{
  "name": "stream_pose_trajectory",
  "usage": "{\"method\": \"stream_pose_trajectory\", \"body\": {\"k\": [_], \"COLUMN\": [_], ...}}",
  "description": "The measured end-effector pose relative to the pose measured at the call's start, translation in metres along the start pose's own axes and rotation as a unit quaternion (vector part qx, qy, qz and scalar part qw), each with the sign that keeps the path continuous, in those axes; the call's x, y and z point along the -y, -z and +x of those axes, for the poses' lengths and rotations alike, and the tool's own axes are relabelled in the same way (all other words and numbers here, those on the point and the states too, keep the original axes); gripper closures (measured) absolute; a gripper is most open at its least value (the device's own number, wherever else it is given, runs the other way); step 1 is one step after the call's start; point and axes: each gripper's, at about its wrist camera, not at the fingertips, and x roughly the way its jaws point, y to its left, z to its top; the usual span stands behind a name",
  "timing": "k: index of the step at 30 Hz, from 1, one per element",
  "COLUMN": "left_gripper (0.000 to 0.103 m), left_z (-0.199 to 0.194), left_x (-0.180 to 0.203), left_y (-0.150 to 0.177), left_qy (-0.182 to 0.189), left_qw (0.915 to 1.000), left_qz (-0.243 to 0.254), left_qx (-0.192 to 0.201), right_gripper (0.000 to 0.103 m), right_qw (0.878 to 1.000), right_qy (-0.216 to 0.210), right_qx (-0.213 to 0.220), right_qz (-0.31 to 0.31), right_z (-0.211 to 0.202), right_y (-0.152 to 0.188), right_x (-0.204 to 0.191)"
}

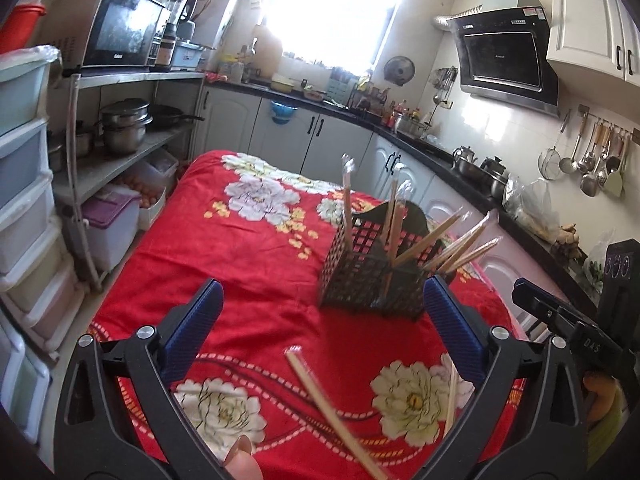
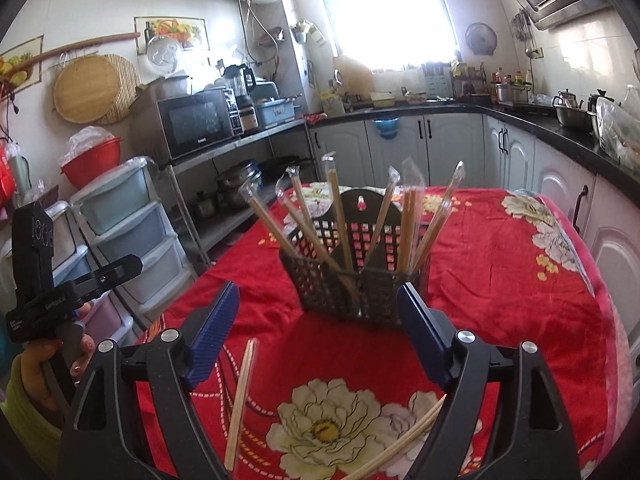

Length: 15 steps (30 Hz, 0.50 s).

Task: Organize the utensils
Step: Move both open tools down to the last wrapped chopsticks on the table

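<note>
A black mesh basket (image 1: pixel 370 272) stands on the bench, which is covered with a red flowered cloth (image 1: pixel 248 264). Wrapped chopsticks (image 2: pixel 338 216) stand and lean inside the basket, fanning out to both sides; in the left wrist view several tilt to the right over its rim.

Two more wrapped pairs lie loose on the cloth, nearer than the basket. In the left wrist view one pair (image 1: pixel 332 412) lies slanted between the fingers of the left gripper (image 1: pixel 324 294), blurred, and a second pair (image 1: pixel 452 396) lies just inside the right finger. In the right wrist view one pair (image 2: pixel 240 400) lies just inside the left finger of the right gripper (image 2: pixel 320 300), and another (image 2: pixel 404 440) runs under the right finger.

Both grippers are released, jaws spread wide, with nothing between the pads. The basket sits just beyond their fingertips.

Around the bench are white cabinets (image 2: pixel 452 136), a microwave (image 2: pixel 196 122) on a metal shelf and stacked plastic drawers (image 1: pixel 24 184) to the left.
</note>
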Motion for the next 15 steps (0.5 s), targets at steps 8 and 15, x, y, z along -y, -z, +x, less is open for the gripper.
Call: {"method": "stream_pose_trajectory", "body": {"k": [8, 15], "left_gripper": [0.011, 0.011], "left_z": [0.005, 0.019], "left_x": [-0.013, -0.023], "left_y": [0.024, 0.041], "left_qy": [0.005, 0.007], "left_qw": [0.9995, 0.9979], "left_qz": [-0.002, -0.008], "left_qx": [-0.032, -0.064], "right_gripper": [0.019, 0.019], "right_qw": [1.0, 0.999], "right_qy": [0.006, 0.018], "right_qx": [-0.023, -0.043], "right_qz": [0.008, 0.016], "right_z": [0.002, 0.009], "right_y": [0.026, 0.04], "right_x": [-0.007, -0.003]}}
